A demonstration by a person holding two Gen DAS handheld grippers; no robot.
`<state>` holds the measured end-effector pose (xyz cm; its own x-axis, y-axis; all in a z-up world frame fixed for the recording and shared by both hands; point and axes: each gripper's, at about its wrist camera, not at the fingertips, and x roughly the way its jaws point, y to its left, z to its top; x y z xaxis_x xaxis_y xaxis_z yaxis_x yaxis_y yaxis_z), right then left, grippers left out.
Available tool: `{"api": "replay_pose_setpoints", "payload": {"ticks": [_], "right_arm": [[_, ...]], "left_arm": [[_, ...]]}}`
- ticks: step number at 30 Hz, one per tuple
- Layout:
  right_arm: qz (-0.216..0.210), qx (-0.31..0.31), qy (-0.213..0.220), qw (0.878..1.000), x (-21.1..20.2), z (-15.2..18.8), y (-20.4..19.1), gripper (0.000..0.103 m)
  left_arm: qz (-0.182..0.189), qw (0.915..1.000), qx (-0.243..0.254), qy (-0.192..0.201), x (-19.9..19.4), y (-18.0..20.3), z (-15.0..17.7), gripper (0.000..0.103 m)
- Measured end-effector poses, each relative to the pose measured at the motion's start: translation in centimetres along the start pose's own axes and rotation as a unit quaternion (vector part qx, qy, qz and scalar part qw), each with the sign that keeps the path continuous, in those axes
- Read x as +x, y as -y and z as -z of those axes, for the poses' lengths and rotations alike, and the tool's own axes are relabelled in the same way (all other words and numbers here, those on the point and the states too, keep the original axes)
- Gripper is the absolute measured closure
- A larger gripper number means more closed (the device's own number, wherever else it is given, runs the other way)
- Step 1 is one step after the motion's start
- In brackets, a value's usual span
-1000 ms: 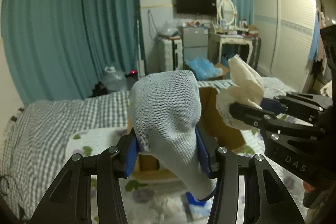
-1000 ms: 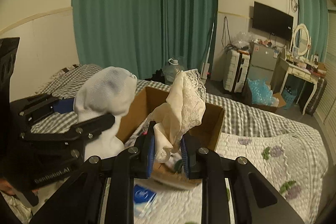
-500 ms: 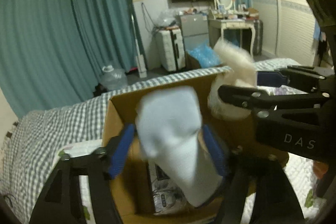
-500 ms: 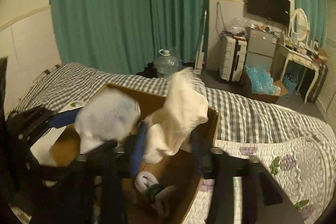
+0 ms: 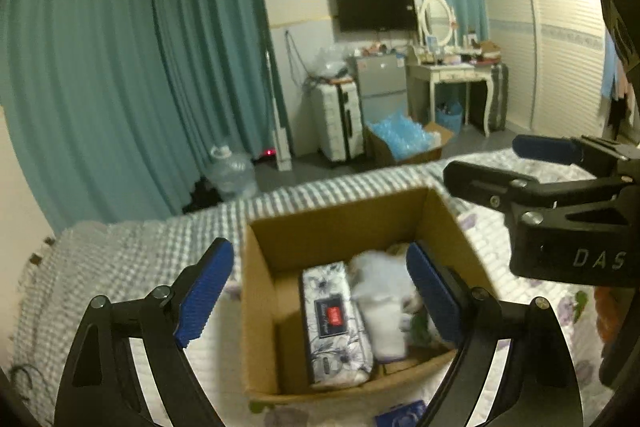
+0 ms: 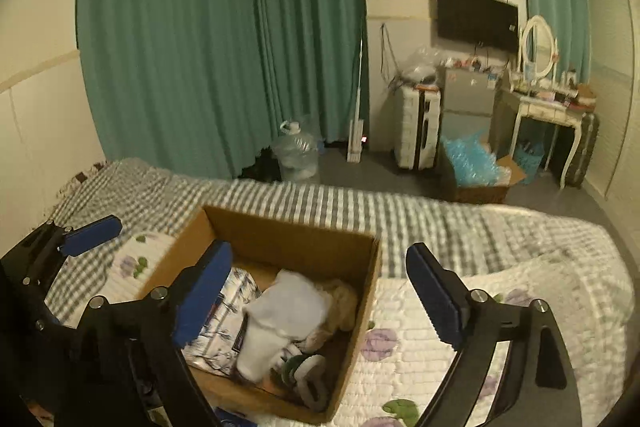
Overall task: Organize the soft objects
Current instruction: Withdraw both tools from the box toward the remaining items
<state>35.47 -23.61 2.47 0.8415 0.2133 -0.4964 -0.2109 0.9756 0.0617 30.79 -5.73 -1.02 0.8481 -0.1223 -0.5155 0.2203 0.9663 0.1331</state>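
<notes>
We've got both sets of fingers spread wide, nothing between them. On the left gripper the blue ribbed pads stand far apart, one at 9 o'clock and one at 3 o'clock of the open brown cardboard box below. The right gripper is released too, its blue pads splayed and bare, hanging over the same box.

Down inside the box, we see the white knitted sock lying crumpled near the middle, blurred in the left wrist view. From the right wrist view that sock lies on top of the pile, and the cream lace-edged cloth sits touching it at its 3 o'clock, against the box wall. At the sock's 9 o'clock lies a white floral-printed tissue pack with a dark label, running lengthwise along the floor of the box. At 6 o'clock of the sock, a dark green and white rolled item rests near the box's near edge; we can't tell what it is.

The box stands on the bed, on a white quilted bedspread with purple flowers, with a grey-and-white checked blanket behind it at 12 o'clock. The right gripper shows at 3 o'clock in the left view, beside the box.
</notes>
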Motion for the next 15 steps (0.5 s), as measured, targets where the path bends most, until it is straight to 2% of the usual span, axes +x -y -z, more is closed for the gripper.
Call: {"api": "replay_pose_setpoints", "payload": {"ticks": [5, 10, 11, 13, 15], "right_arm": [[0.023, -0.025, 0.043, 0.998, -7.0, -3.1, -1.3, 0.006], [0.045, -0.048, 0.077, 0.995, -13.8, -4.8, -2.5, 0.000], [0.050, -0.054, 0.082, 0.994, -15.4, -5.0, -2.8, 0.000], [0.057, -0.058, 0.086, 0.993, -17.5, -5.2, -3.2, 0.000], [0.059, -0.061, 0.088, 0.992, -20.0, -5.1, -3.6, 0.000]], "left_arm": [[-0.007, 0.9996, -0.001, 0.027, -5.0, -0.5, -2.3, 0.013], [-0.013, 0.9977, -0.012, 0.066, -11.7, -1.3, -4.4, 0.013], [-0.013, 0.9973, -0.015, 0.070, -12.6, -1.4, -4.6, 0.012], [-0.014, 0.9961, -0.023, 0.084, -15.4, -1.9, -5.1, 0.002], [-0.016, 0.9951, -0.028, 0.094, -17.4, -2.3, -5.2, 0.000]]}}
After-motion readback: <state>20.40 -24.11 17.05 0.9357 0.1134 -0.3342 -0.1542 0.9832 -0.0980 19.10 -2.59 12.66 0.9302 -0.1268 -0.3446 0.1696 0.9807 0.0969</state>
